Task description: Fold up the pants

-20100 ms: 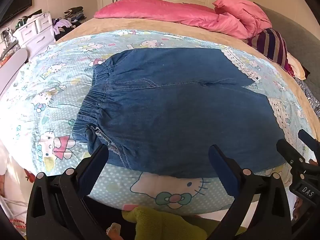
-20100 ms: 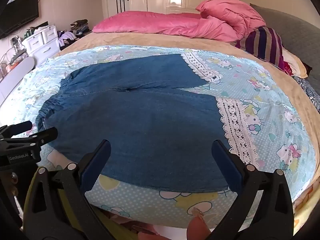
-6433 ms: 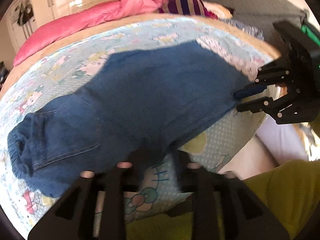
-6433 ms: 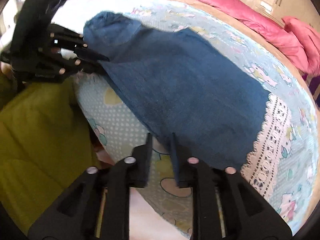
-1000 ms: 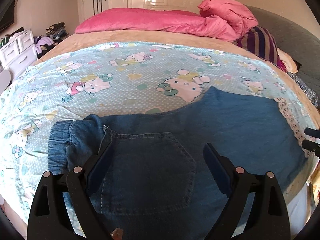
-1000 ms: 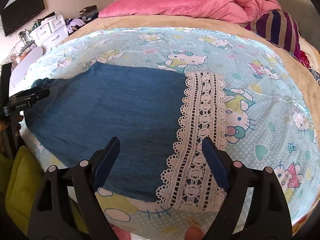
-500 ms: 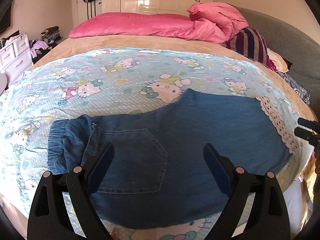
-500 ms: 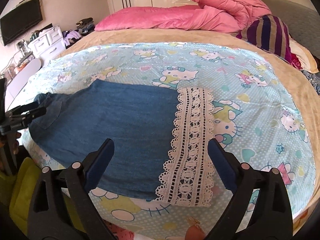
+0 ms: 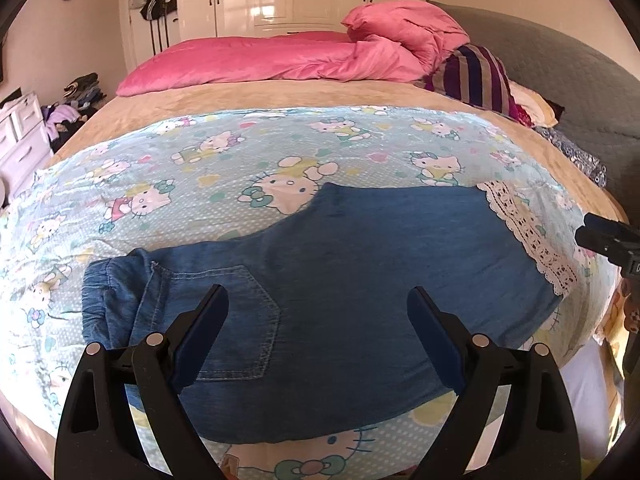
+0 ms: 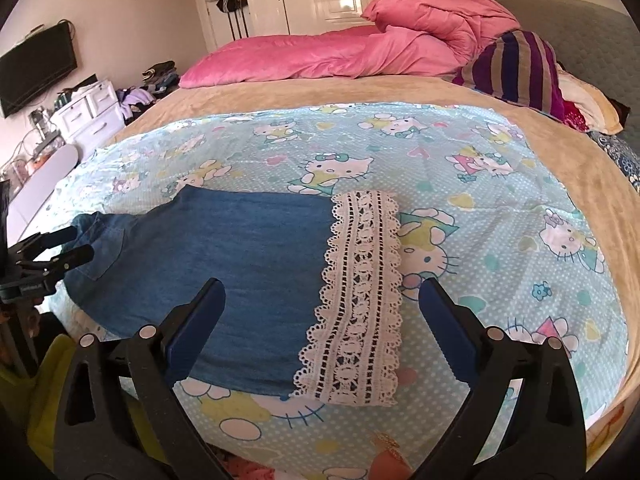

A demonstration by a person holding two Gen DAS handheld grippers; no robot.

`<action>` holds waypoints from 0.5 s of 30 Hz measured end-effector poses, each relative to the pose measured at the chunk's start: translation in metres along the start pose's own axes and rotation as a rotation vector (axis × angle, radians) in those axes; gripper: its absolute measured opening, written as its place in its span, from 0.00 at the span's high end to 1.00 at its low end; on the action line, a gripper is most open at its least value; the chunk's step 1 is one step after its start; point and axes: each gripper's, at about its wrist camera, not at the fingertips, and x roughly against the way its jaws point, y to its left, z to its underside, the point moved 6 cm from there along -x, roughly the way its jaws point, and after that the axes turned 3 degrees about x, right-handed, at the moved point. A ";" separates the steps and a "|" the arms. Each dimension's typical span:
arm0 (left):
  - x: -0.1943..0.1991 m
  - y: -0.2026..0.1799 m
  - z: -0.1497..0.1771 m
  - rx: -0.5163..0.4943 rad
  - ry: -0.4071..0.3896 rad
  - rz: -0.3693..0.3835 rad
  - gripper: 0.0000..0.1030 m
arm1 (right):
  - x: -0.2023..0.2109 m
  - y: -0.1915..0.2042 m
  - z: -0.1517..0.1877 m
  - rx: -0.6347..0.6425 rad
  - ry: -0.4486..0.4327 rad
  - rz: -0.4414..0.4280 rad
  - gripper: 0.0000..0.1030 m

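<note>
The blue denim pants (image 9: 344,276) lie folded in half lengthwise near the front edge of the bed, one leg on the other. The elastic waistband (image 9: 108,300) is at the left, a back pocket (image 9: 228,320) faces up, and the white lace hem (image 10: 360,292) is at the right. My left gripper (image 9: 316,336) is open and empty, held above the pocket end. My right gripper (image 10: 320,320) is open and empty, held above the lace hem end. Each gripper shows at the edge of the other's view.
The pants rest on a light blue cartoon-cat sheet (image 9: 280,152) over a tan blanket (image 10: 580,184). A pink duvet (image 9: 300,56) and striped pillow (image 10: 516,68) lie at the far side. White drawers (image 10: 88,116) stand at the left; a grey headboard (image 9: 560,76) is at the right.
Both grippers have drawn back and up from the pants, so more of the bed shows. The pants lie still in the same folded shape.
</note>
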 end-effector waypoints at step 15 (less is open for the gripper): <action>-0.009 -0.044 0.002 -0.104 0.037 0.006 0.12 | 0.001 -0.019 0.026 -0.046 0.024 -0.004 0.11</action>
